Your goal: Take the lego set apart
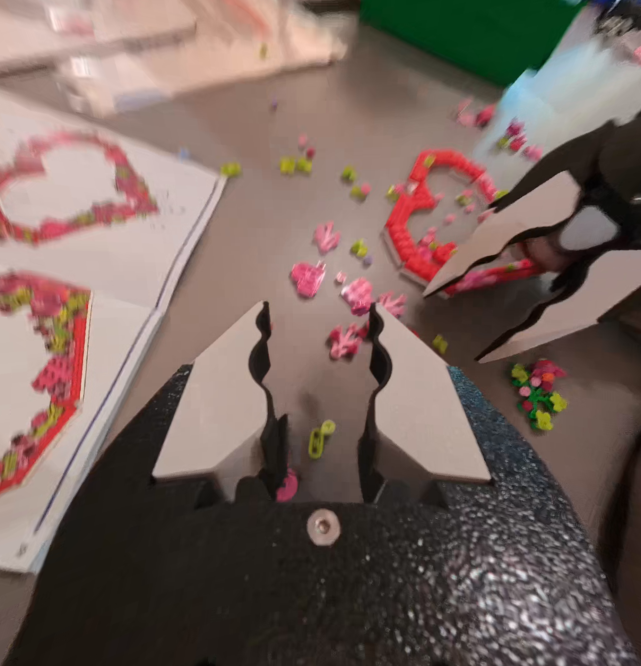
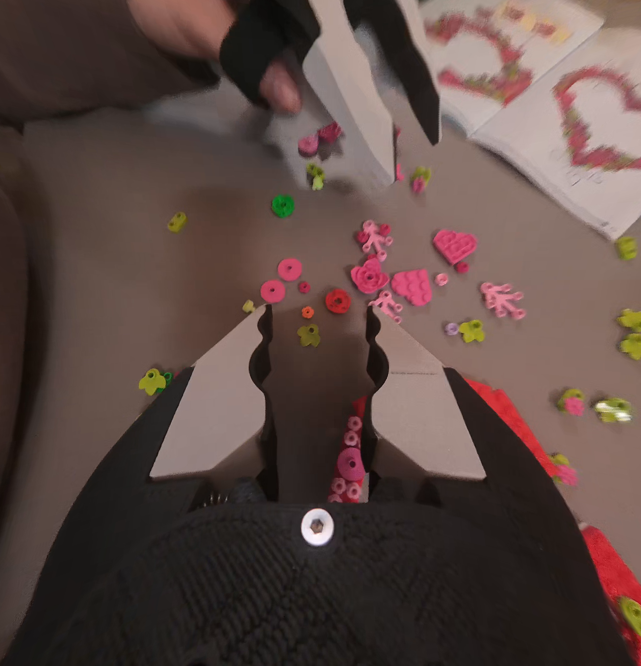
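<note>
The left gripper [image 1: 319,310] stands wide open above the grey table [image 1: 261,230] and holds nothing; a lime piece [image 1: 320,438] lies on the table between its fingers. The right gripper [image 2: 319,310] is also open and empty. It hangs just over the near edge of the red heart frame [image 1: 434,216], which lies flat on the table. Loose pink, red and lime pieces are scattered around.

Only the left wrist view shows the whole frame, a green box [image 1: 466,32] behind it, and a small flower cluster [image 1: 538,393]. Only the right wrist view shows a hand [image 2: 189,29] on the left gripper, and a pink rose piece [image 2: 369,275]. An open instruction booklet [image 1: 106,223] appears in both.
</note>
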The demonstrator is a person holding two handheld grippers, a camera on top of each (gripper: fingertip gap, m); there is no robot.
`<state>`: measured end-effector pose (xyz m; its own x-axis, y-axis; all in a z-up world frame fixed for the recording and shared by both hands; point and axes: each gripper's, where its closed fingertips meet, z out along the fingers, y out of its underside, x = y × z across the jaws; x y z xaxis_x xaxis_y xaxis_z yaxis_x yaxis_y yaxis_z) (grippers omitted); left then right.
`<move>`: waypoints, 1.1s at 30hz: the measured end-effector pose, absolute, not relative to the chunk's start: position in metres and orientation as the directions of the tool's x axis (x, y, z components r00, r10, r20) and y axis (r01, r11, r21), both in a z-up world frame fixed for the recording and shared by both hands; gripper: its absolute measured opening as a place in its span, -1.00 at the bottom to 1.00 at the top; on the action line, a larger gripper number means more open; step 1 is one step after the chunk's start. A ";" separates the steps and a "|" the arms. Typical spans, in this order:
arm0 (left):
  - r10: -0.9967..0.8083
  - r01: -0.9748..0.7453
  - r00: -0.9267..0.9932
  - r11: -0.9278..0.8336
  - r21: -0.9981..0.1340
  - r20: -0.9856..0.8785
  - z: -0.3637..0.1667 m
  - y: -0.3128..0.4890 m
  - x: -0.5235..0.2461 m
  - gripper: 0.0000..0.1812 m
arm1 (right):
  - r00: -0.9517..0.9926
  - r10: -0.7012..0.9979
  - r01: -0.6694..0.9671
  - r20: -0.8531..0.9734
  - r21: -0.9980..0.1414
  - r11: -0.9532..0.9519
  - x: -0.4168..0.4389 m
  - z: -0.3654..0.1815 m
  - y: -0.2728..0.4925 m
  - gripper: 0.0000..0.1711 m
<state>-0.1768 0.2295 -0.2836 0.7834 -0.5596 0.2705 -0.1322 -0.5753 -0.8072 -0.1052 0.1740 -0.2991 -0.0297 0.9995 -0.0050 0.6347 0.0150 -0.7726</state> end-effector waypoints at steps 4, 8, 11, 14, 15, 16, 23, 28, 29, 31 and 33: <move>-0.637 -0.116 0.771 -0.156 -0.981 0.010 -0.223 0.229 -0.166 -0.40 | 0.166 0.964 0.390 0.206 -0.912 0.128 -0.086 -0.236 0.213 -0.40; -0.534 -0.210 0.783 0.256 -0.944 -0.319 -0.183 0.210 -0.166 -0.37 | 0.530 0.790 0.141 0.308 -0.951 0.275 -0.012 -0.169 0.270 -0.45; -0.508 -0.239 0.750 0.390 -0.889 -0.424 -0.176 0.195 -0.156 -0.38 | 0.718 0.650 0.051 0.249 -0.950 0.308 0.057 -0.145 0.301 -0.47; -0.513 -0.242 0.721 0.443 -0.863 -0.466 -0.178 0.188 -0.148 -0.41 | 0.817 0.555 -0.019 0.160 -0.953 0.303 0.113 -0.137 0.319 -0.48; -0.518 -0.237 0.717 0.449 -0.861 -0.467 -0.179 0.187 -0.147 -0.41 | 0.843 0.519 -0.027 0.142 -0.952 0.305 0.132 -0.135 0.323 -0.48; -0.522 -0.229 0.716 0.451 -0.863 -0.463 -0.180 0.187 -0.147 -0.41 | 0.868 0.479 -0.027 0.130 -0.951 0.307 0.150 -0.134 0.326 -0.48; -0.557 -0.162 0.754 0.354 -0.921 -0.347 -0.190 0.204 -0.160 -0.42 | 0.958 0.283 -0.042 0.051 -0.949 0.312 0.240 -0.131 0.326 -0.52; -0.564 -0.140 0.769 0.310 -0.940 -0.300 -0.196 0.214 -0.165 -0.43 | 0.961 0.276 -0.091 -0.013 -0.958 0.270 0.253 -0.145 0.335 -0.53; -0.565 -0.141 0.769 0.306 -0.942 -0.299 -0.197 0.215 -0.165 -0.44 | 0.960 0.279 -0.096 -0.021 -0.962 0.256 0.254 -0.149 0.338 -0.53; -0.569 -0.136 0.769 0.300 -0.944 -0.291 -0.197 0.216 -0.165 -0.44 | 0.959 0.280 -0.098 -0.032 -0.970 0.225 0.254 -0.157 0.344 -0.53; -0.578 -0.125 0.767 0.292 -0.948 -0.279 -0.198 0.216 -0.165 -0.44 | 0.959 0.282 -0.096 -0.034 -0.973 0.209 0.253 -0.163 0.347 -0.53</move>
